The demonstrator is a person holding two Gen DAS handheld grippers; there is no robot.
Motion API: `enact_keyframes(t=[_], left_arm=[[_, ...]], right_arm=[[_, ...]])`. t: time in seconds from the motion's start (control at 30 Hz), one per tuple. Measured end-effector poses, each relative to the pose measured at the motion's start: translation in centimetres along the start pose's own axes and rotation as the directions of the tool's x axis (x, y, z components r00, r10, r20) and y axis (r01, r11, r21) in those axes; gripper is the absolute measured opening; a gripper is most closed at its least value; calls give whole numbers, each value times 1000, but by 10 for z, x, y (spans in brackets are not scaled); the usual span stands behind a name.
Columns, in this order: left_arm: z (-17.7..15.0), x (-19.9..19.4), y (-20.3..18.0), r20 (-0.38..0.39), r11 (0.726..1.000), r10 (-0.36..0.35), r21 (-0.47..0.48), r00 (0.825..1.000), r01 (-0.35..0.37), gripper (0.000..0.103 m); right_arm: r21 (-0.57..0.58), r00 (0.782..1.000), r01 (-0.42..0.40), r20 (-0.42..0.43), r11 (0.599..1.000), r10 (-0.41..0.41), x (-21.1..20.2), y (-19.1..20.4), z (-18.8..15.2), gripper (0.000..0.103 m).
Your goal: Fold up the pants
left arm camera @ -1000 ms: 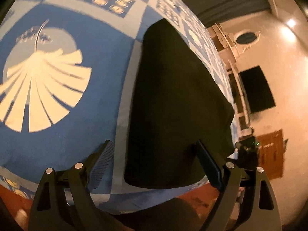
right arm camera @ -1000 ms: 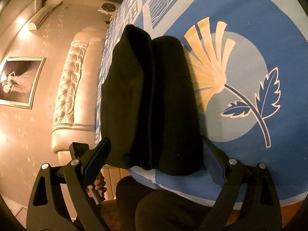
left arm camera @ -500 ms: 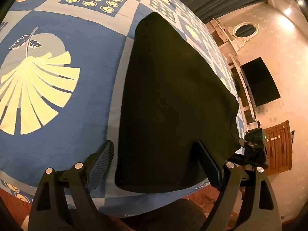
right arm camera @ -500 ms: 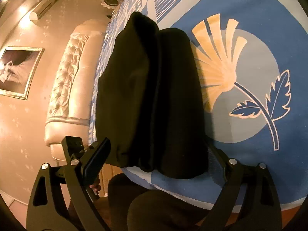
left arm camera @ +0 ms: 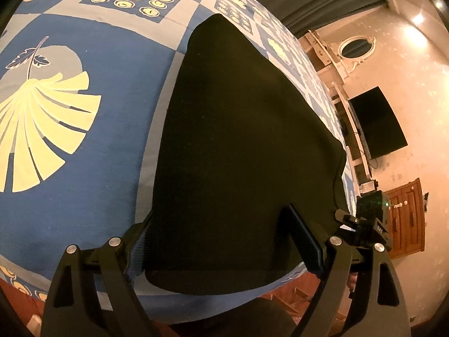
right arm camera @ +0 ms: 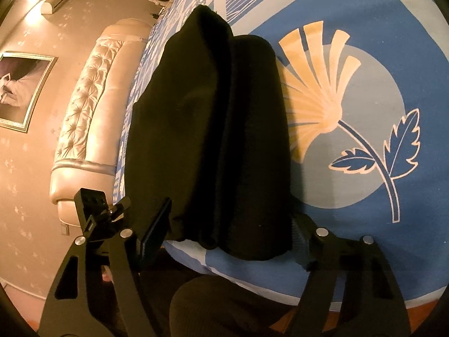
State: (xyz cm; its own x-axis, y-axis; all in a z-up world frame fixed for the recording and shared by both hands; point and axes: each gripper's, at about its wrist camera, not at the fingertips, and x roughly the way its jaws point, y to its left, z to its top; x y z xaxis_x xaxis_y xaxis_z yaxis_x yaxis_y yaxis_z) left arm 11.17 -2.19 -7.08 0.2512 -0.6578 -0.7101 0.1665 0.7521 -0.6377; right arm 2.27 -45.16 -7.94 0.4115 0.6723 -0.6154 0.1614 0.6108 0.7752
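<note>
Surface: a bed [left arm camera: 84, 168] [right arm camera: 364, 210] is wearing a blue and grey cover with cream leaf prints.
Lying on it: black pants [left arm camera: 241, 146] [right arm camera: 219, 129] are resting folded near its edge.

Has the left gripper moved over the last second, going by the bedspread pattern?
Yes. The left gripper has advanced toward the black pants; against the bedspread's fan motif, the near hem now lies between its open jaws.

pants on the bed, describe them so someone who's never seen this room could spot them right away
Start at the bed with the blue patterned bedspread printed with pale fan-shaped flowers. At its near edge lie the pants, a long dark slab of cloth stretching away across the bed, with lengthwise folds in the right wrist view. They are the only plain black thing on the print, with the open left gripper straddling their near end.
</note>
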Motion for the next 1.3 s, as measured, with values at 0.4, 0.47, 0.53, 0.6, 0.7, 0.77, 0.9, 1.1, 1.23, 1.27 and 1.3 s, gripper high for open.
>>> enact_keyframes(t=[0.4, 0.47, 0.53, 0.6, 0.7, 0.77, 0.9, 1.1, 1.23, 1.27, 1.3], left_arm=[[16, 1, 26, -162, 982, -174, -99, 971, 160, 41], [16, 0, 23, -169, 982, -182, -71, 969, 173, 35], [16, -1, 21, -171, 981, -193, -64, 966, 184, 33], [17, -1, 23, -170, 977, -211, -75, 963, 201, 32], [15, -4, 22, -162, 974, -221, -81, 962, 210, 32], [13, -5, 21, -156, 974, -220, -89, 963, 208, 32], [13, -10, 22, -130, 975, -212, -89, 969, 202, 31], [14, -24, 38, -93, 975, -204, -113, 975, 193, 31], [13, -35, 49, -66, 973, -198, -137, 978, 188, 31], [10, -35, 47, -58, 972, -198, -143, 978, 188, 31], [8, -38, 49, -52, 971, -198, -149, 979, 188, 31]], right_arm=[[-7, 1000, -18, -2, 1000, 18, -5, -4, -2, 67], [-5, 1000, -20, 1, 1000, 20, -5, -5, -2, 62], [-4, 1000, -22, 3, 1000, 22, -4, -3, -2, 59], [7, 999, -45, 2, 999, 45, -3, -5, -2, 53], [14, 998, -58, 4, 998, 58, -3, -5, -3, 49], [10, 998, -60, 15, 998, 60, -3, -3, -3, 47], [-2, 998, -61, 22, 998, 61, 0, 1, -4, 45], [-31, 997, -79, -1, 996, 79, 18, 11, -2, 45], [-45, 995, -99, -19, 994, 98, 34, 19, 2, 45], [-48, 995, -103, -22, 994, 102, 37, 21, 2, 45], [-52, 994, -107, -24, 993, 106, 40, 23, 3, 45]])
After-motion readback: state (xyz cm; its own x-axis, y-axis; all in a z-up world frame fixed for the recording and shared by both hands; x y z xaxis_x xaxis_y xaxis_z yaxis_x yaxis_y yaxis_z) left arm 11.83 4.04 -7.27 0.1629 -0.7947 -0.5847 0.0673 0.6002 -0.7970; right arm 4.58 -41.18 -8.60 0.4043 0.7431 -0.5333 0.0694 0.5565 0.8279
